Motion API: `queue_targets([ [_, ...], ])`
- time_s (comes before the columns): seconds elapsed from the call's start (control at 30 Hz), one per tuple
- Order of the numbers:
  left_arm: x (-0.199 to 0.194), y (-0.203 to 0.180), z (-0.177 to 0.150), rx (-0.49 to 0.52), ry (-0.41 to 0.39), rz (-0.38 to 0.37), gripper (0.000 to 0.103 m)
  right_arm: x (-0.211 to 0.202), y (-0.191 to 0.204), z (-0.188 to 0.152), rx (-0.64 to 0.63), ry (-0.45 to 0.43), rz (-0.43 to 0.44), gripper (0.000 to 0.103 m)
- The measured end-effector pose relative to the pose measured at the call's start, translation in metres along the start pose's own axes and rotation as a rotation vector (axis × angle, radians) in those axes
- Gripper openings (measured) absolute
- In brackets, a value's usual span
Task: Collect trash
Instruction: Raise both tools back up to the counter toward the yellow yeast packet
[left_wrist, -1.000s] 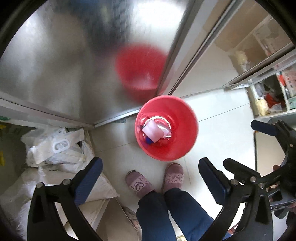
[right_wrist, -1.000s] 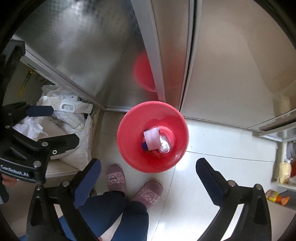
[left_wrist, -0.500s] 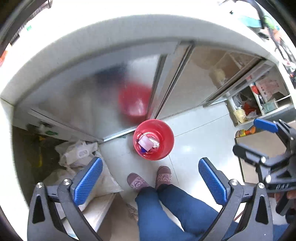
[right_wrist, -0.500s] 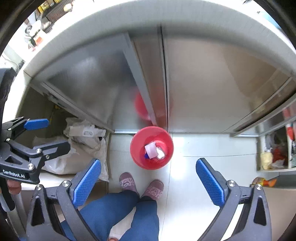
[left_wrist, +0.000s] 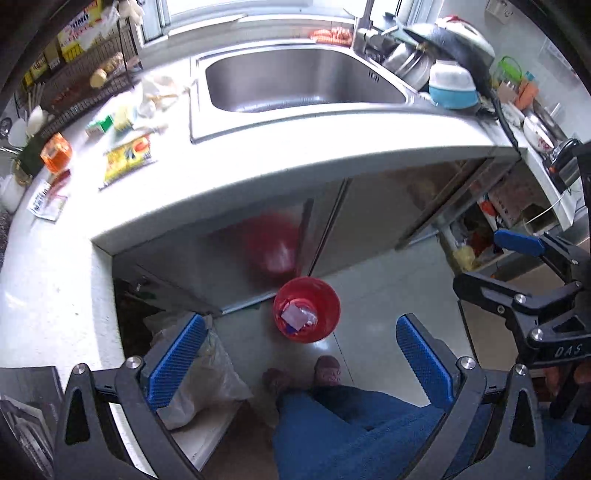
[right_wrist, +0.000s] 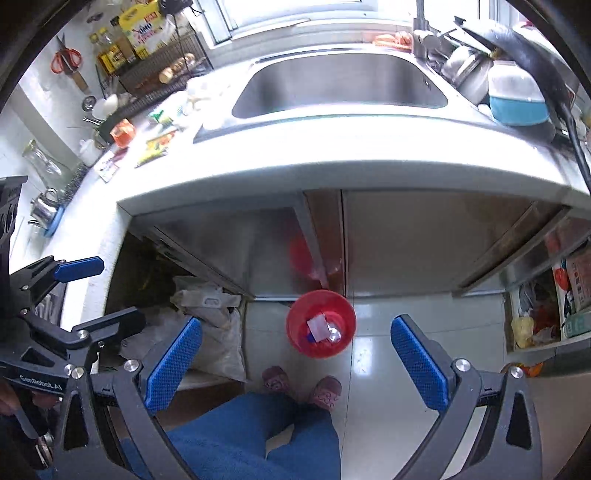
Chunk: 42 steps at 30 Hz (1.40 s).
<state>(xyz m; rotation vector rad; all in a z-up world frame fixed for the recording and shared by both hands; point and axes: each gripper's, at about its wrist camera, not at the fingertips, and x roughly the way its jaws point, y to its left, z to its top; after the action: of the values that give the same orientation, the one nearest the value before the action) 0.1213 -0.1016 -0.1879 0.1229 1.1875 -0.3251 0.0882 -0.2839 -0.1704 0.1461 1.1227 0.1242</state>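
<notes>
Left wrist view: the left gripper is spread wide, nothing held — the right gripper likewise released and empty. Far below, between the pads, the red bin is seen, trash inside. Wrappers are scattered on the counter up ahead, left of the sink.

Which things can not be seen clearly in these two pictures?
- Trash in the red bin: too small to identify in both views.
- Yellow packet on the counter: print blurred, left view.
- Floor behind the left claw and right claw: hidden by the person's legs.
</notes>
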Motion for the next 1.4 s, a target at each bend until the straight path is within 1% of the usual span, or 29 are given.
queue_targets([
  [0.07,-0.007,0.001,0.002,-0.006,-0.014,-0.001,0.103,-0.004,0.002,0.005,-0.012,-0.020,-0.003,0.102],
  [0.17,-0.021,0.008,0.008,-0.029,-0.037,0.013,0.103,-0.010,0.009,0.014,-0.035,-0.036,0.016,0.102],
  [0.27,-0.033,0.020,0.017,-0.062,-0.065,0.023,0.103,-0.012,0.019,0.024,-0.088,-0.055,0.027,0.102],
  [0.4,-0.045,0.043,0.029,-0.106,-0.084,0.041,0.103,-0.011,0.030,0.042,-0.124,-0.064,0.052,0.102],
  [0.6,-0.048,0.090,0.051,-0.193,-0.091,0.048,0.103,-0.003,0.060,0.081,-0.220,-0.082,0.074,0.102],
  [0.7,-0.047,0.120,0.062,-0.237,-0.084,0.050,0.103,0.009,0.077,0.104,-0.274,-0.070,0.085,0.102],
  [0.8,-0.047,0.153,0.072,-0.283,-0.084,0.057,0.103,0.022,0.099,0.128,-0.362,-0.067,0.102,0.102],
  [0.87,-0.048,0.172,0.077,-0.290,-0.089,0.077,0.103,0.031,0.117,0.146,-0.437,-0.071,0.106,0.102],
  [0.97,-0.045,0.199,0.082,-0.294,-0.090,0.128,0.103,0.045,0.138,0.169,-0.523,-0.079,0.127,0.102],
  [1.07,-0.041,0.224,0.082,-0.333,-0.083,0.136,0.103,0.065,0.162,0.183,-0.596,-0.054,0.147,0.102],
  [1.17,-0.034,0.245,0.079,-0.379,-0.068,0.138,0.103,0.087,0.188,0.190,-0.679,-0.013,0.167,0.102],
  [1.3,-0.015,0.272,0.075,-0.436,-0.020,0.150,0.103,0.120,0.225,0.197,-0.803,0.055,0.189,0.102],
  [1.4,0.001,0.287,0.073,-0.460,0.005,0.143,0.103,0.139,0.244,0.201,-0.873,0.099,0.195,0.102],
])
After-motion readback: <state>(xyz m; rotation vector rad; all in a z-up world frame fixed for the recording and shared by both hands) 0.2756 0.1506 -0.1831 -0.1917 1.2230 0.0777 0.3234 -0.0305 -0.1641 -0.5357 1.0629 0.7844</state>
